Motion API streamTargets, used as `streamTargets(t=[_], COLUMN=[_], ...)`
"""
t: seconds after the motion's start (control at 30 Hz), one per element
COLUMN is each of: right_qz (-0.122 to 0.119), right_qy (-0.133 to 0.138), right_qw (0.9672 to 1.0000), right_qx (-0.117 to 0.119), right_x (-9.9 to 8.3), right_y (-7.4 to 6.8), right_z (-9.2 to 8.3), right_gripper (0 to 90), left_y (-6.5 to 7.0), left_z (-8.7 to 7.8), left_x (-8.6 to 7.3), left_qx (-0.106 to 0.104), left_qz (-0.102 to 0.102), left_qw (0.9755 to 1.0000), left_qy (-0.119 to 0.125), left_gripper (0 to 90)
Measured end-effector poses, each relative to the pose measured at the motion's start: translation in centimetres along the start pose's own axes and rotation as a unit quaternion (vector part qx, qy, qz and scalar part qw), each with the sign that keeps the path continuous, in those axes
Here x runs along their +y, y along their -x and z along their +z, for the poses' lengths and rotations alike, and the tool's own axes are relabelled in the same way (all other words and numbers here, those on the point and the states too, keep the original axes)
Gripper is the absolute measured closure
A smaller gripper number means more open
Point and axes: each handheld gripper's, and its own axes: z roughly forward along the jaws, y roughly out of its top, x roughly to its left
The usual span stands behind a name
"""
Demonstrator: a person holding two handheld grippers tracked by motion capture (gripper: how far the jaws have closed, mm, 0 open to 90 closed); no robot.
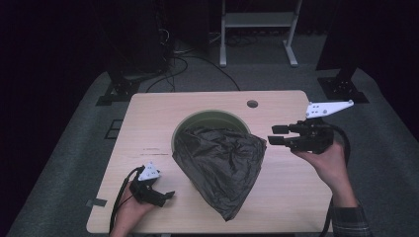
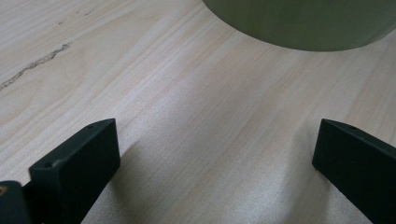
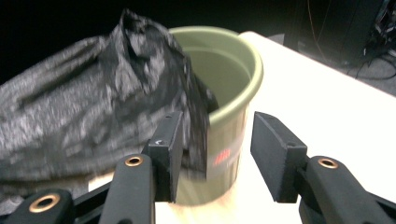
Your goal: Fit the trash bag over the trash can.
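Note:
An olive-green bin (image 1: 212, 114) stands in the middle of the wooden table (image 1: 148, 118). A black plastic bag (image 1: 220, 163) is draped over its front and spills toward the table's near edge. My right gripper (image 1: 273, 135) hovers at the right and points left at the bag's right edge, jaws open and nothing pinched. In the right gripper view the bin (image 3: 233, 60) and the bag (image 3: 84, 102) lie just beyond the right gripper (image 3: 215, 135). My left gripper (image 1: 163, 197) rests at the front left. In its own view the left gripper (image 2: 215, 154) stands open over bare wood, near the bin's wall (image 2: 303, 23).
A round cable hole (image 1: 252, 104) sits near the table's far edge. A faint scratch (image 1: 148, 149) marks the wood left of the bin. Behind the table stand a white frame (image 1: 257, 19) and dark stands, with cables on the grey floor.

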Motion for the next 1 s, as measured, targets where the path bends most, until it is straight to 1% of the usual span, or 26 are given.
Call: streamTargets(t=[0.03, 0.1, 0.23, 0.3, 0.33, 0.4, 0.43, 0.5, 0.53, 0.57, 0.6, 0.63, 0.67, 0.7, 0.77, 0.83, 0.87, 0.9, 0.93, 1.0], right_qz=[0.004, 0.006, 0.010, 0.013, 0.013, 0.016, 0.016, 0.015, 0.015, 0.017, 0.017, 0.017, 0.017, 0.013, 0.008, 0.004, 0.004, 0.002, 0.002, 0.000], right_qy=[-0.003, -0.003, -0.009, -0.021, -0.021, -0.024, -0.024, -0.025, -0.025, -0.025, -0.024, -0.023, -0.022, -0.021, -0.017, -0.016, -0.016, -0.014, -0.014, -0.011], right_qw=[1.0000, 1.0000, 0.9997, 0.9994, 0.9993, 0.9990, 0.9989, 0.9985, 0.9984, 0.9983, 0.9980, 0.9979, 0.9978, 0.9976, 0.9975, 0.9977, 0.9977, 0.9977, 0.9977, 0.9980], right_qx=[-0.001, 0.007, 0.019, 0.025, 0.028, 0.034, 0.037, 0.046, 0.048, 0.049, 0.056, 0.059, 0.061, 0.065, 0.067, 0.065, 0.065, 0.066, 0.066, 0.062], right_x=[-0.6, -1.3, -2.4, -2.7, -2.8, -3.0, -3.0, -3.0, -3.0, -3.0, -3.0, -3.1, -3.1, -3.1, -3.0, -2.8, -2.8, -2.5, -2.5, -2.0], right_y=[0.1, 0.2, 0.4, 0.3, 0.3, 0.3, 0.4, 0.4, 0.4, 0.5, 0.5, 0.6, 0.6, 0.6, 0.5, 0.4, 0.4, 0.4, 0.4, 0.5], right_z=[0.0, 0.1, 0.7, 1.3, 1.5, 1.8, 1.9, 2.2, 2.3, 2.3, 2.4, 2.4, 2.4, 2.3, 2.3, 2.3, 2.3, 2.3, 2.3, 2.4], right_gripper=[52.2, 51.2, 47.4, 45.2, 44.4, 45.9, 46.3, 53.7, 54.8, 60.0, 65.5, 68.6, 75.3, 80.4, 88.3, 89.7, 89.7, 89.8, 89.8, 89.8], left_y=[0.0, -0.1, -0.4, -0.4, -0.4, -0.4, -0.4, -0.4, -0.3, -0.3, -0.2, -0.1, 0.0, 0.1, 0.3, 0.5, 0.5, 0.5, 0.5, 0.7], left_z=[-0.1, -0.3, -1.1, -1.6, -1.9, -2.7, -3.2, -4.1, -4.5, -4.8, -5.2, -5.5, -5.7, -6.0, -6.5, -7.1, -7.1, -7.6, -7.6, -8.4], left_x=[0.0, 0.1, 0.2, 0.3, 0.5, 0.8, 1.1, 1.7, 2.0, 2.2, 2.5, 2.7, 3.0, 3.3, 3.9, 4.6, 4.6, 5.2, 5.2, 6.0], left_qx=[-0.001, -0.001, -0.011, -0.016, -0.020, -0.024, -0.031, -0.041, -0.044, -0.049, -0.052, -0.055, -0.059, -0.060, -0.064, -0.069, -0.069, -0.073, -0.073, -0.075], left_qz=[0.000, 0.001, -0.013, -0.014, -0.016, -0.015, -0.015, -0.013, -0.011, -0.011, -0.011, -0.008, -0.010, -0.005, 0.004, 0.006, 0.006, 0.011, 0.011, 0.018], left_qw=[1.0000, 1.0000, 0.9996, 0.9995, 0.9992, 0.9989, 0.9984, 0.9970, 0.9965, 0.9957, 0.9952, 0.9947, 0.9941, 0.9940, 0.9937, 0.9926, 0.9926, 0.9918, 0.9918, 0.9908], left_qy=[-0.001, -0.004, 0.022, 0.024, 0.030, 0.036, 0.045, 0.064, 0.071, 0.078, 0.082, 0.086, 0.090, 0.091, 0.092, 0.099, 0.099, 0.104, 0.104, 0.111], left_gripper=[0.8, 0.8, 0.8, 0.8, 0.8, 0.8, 0.9, 1.0, 1.0, 1.0, 1.0, 1.0, 1.0, 1.0, 1.0, 1.0, 1.0, 1.0, 1.0, 1.0])
